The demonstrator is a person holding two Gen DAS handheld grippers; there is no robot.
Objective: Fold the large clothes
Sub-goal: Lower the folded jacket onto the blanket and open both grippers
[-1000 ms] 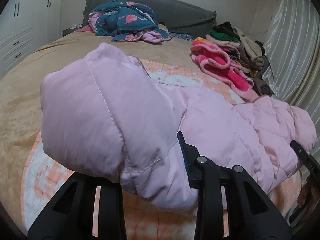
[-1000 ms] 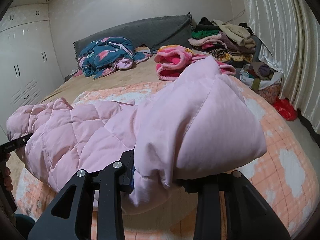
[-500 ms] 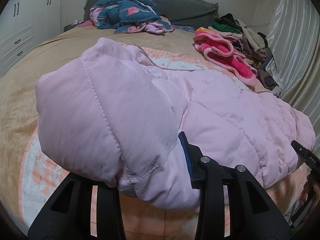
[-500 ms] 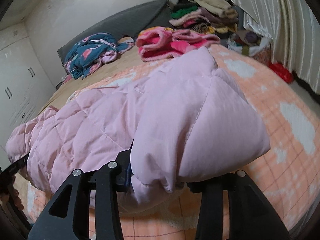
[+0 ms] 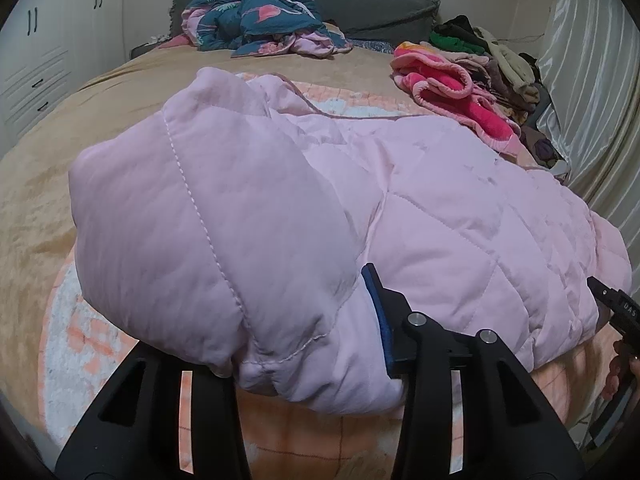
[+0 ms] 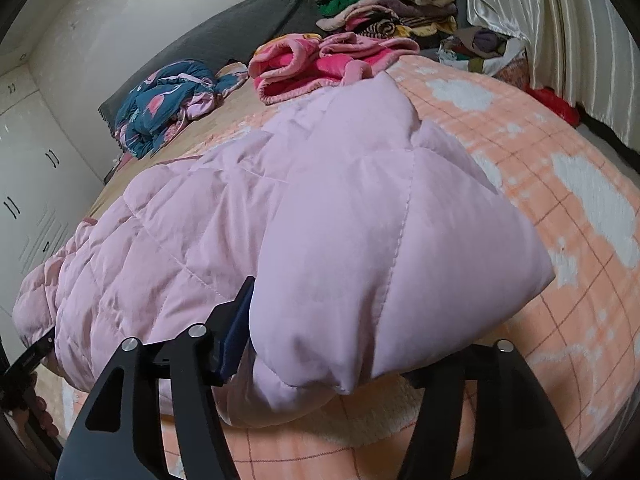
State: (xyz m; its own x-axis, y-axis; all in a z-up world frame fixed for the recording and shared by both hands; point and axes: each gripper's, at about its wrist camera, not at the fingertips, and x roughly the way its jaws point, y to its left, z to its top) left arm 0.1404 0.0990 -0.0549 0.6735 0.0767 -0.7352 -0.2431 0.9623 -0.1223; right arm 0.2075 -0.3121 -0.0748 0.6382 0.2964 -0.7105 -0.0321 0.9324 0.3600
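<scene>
A puffy pale pink quilted jacket point(image 5: 400, 208) lies folded across the bed. In the left wrist view, its near left corner is bunched between the fingers of my left gripper point(image 5: 300, 340). The blue pad point(image 5: 378, 312) still touches the fabric while the jaws are opening. In the right wrist view the jacket point(image 6: 320, 220) drapes over my right gripper point(image 6: 360, 332). Its jaws are opening and stand wide, with the corner resting loosely between them and the right finger partly hidden. Each gripper shows at the other view's edge: the right gripper point(image 5: 616, 312) and the left gripper point(image 6: 32, 356).
An orange-and-white checked blanket point(image 6: 560, 208) covers the near bed, with a tan blanket point(image 5: 100, 120) beyond. A teal patterned heap point(image 5: 260, 16), pink fleece garments point(image 5: 452, 92) and a clothes pile point(image 6: 392, 4) lie near the grey headboard. A curtain point(image 5: 592, 80) hangs right, a wardrobe point(image 5: 36, 60) stands left.
Both grippers have sunk and the jacket has settled flat on the bed. The right gripper's fingers have spread much wider and its wrist has rolled. The left gripper's fingers have parted slightly.
</scene>
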